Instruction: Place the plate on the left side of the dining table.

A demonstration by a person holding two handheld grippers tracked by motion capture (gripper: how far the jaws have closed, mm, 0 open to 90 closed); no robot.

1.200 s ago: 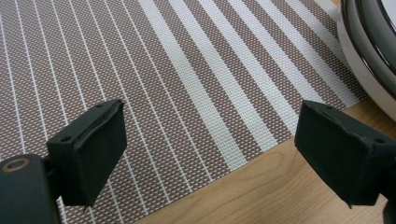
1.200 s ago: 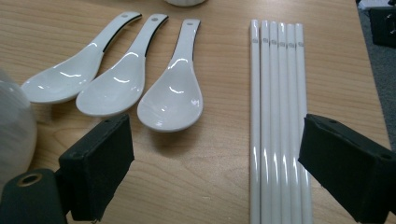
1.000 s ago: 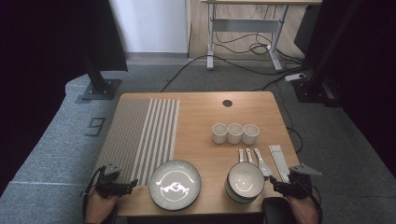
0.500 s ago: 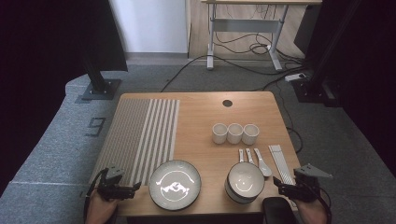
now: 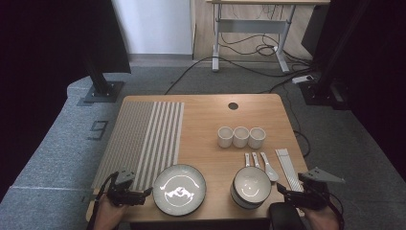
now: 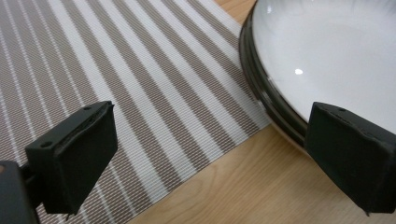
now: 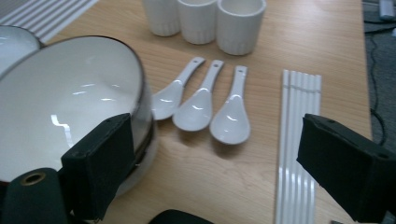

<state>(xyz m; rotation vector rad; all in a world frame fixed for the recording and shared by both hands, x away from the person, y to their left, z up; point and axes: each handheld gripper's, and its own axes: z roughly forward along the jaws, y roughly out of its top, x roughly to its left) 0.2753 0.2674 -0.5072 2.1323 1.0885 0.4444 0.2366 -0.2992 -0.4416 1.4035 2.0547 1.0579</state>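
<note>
A dark-rimmed white plate (image 5: 179, 189) sits at the table's near edge, left of a stack of white bowls (image 5: 251, 187). My left gripper (image 5: 142, 196) hovers low just left of the plate, over the corner of the striped placemat (image 5: 143, 139). In the left gripper view its jaws stand open (image 6: 212, 161) with the plate (image 6: 336, 51) rim by the right jaw. My right gripper (image 5: 283, 192) is open just right of the bowls. In the right gripper view it (image 7: 224, 163) spans from the bowl (image 7: 65, 102) to the white chopsticks (image 7: 299, 140), with nothing held.
Three white spoons (image 5: 259, 163) lie beyond the bowls, also in the right gripper view as spoons (image 7: 201, 102). Three white cups (image 5: 241, 136) stand in a row at mid-table. The wooden table (image 5: 206, 120) has a cable hole (image 5: 233, 106) at the back. Stands and cables are on the floor.
Both grippers have drifted slightly toward the near edge. The left one has crept a little closer to the plate. Nothing on the table has moved.
</note>
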